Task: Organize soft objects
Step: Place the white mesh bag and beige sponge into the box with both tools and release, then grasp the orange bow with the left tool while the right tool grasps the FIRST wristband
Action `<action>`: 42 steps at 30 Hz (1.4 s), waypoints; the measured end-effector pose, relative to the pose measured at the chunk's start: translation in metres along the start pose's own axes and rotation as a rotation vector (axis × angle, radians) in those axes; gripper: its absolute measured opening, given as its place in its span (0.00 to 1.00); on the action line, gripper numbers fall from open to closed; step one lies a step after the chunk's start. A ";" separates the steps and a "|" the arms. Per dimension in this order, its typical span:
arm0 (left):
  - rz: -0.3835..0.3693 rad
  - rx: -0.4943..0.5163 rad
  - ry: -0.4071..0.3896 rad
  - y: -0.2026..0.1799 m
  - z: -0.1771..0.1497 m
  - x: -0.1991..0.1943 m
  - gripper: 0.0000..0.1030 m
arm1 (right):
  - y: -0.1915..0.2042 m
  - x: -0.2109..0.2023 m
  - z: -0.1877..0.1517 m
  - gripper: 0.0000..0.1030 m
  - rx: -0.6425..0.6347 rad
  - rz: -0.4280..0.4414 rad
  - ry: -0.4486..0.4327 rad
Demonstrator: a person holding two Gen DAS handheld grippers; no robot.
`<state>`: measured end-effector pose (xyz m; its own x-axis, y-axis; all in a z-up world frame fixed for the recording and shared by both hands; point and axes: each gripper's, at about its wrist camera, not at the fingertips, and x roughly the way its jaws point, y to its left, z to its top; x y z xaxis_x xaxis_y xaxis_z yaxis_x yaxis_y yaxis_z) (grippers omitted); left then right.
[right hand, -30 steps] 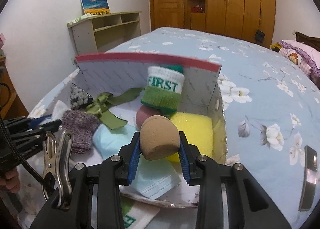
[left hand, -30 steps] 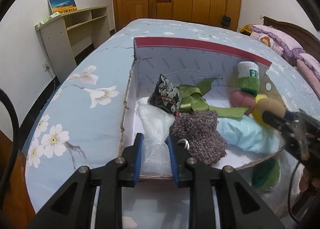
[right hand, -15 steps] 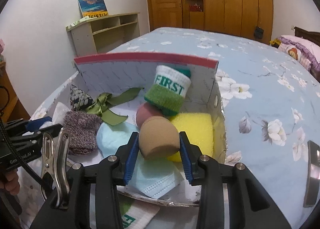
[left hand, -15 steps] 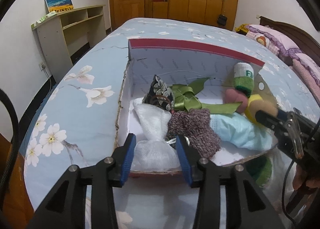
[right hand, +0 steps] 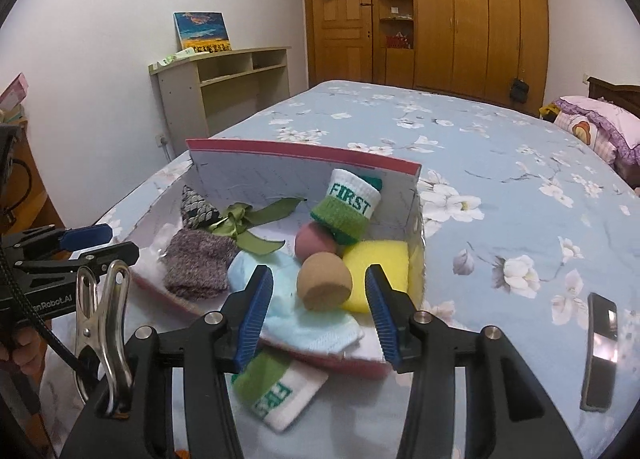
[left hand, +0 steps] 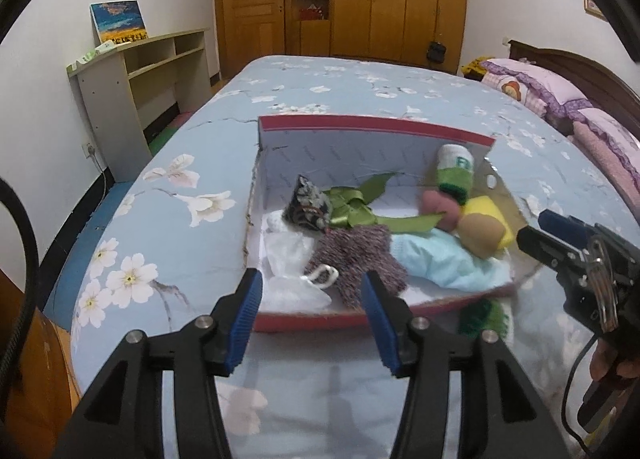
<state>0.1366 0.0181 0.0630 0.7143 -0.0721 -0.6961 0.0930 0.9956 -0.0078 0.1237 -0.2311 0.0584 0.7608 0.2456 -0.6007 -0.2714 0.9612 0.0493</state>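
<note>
Bed (right hand: 500, 147), red box (left hand: 376, 127) of soft toys

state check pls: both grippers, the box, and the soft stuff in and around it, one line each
Left gripper: jaws opening, nothing between them.
Right gripper: jaws opening, empty.
Red-rimmed cardboard box: open-topped, on the bed.
Tan egg-shaped sponge: released, in the box against the yellow sponge block.
White mesh pouch: lying in the box.
Purple knitted cloth: in the box.
Green-and-white FIRST wristband: outside the box, on the bed.

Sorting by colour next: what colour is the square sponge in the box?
Yellow; the sponge shows best in the right wrist view.
</note>
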 end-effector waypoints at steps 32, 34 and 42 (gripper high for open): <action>-0.286 0.161 0.208 -0.101 -0.099 -0.029 0.53 | -0.007 -0.097 -0.064 0.48 0.013 -0.044 0.022; -0.296 0.158 0.228 -0.102 -0.102 -0.025 0.52 | -0.009 -0.097 -0.067 0.48 0.020 -0.045 0.026; -0.329 0.184 0.254 -0.113 -0.112 -0.020 0.52 | -0.015 -0.090 -0.079 0.48 0.042 -0.038 0.046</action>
<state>0.0335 -0.0866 -0.0024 0.4356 -0.3430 -0.8323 0.4248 0.8935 -0.1458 0.0129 -0.2770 0.0491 0.7417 0.2038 -0.6391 -0.2171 0.9744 0.0587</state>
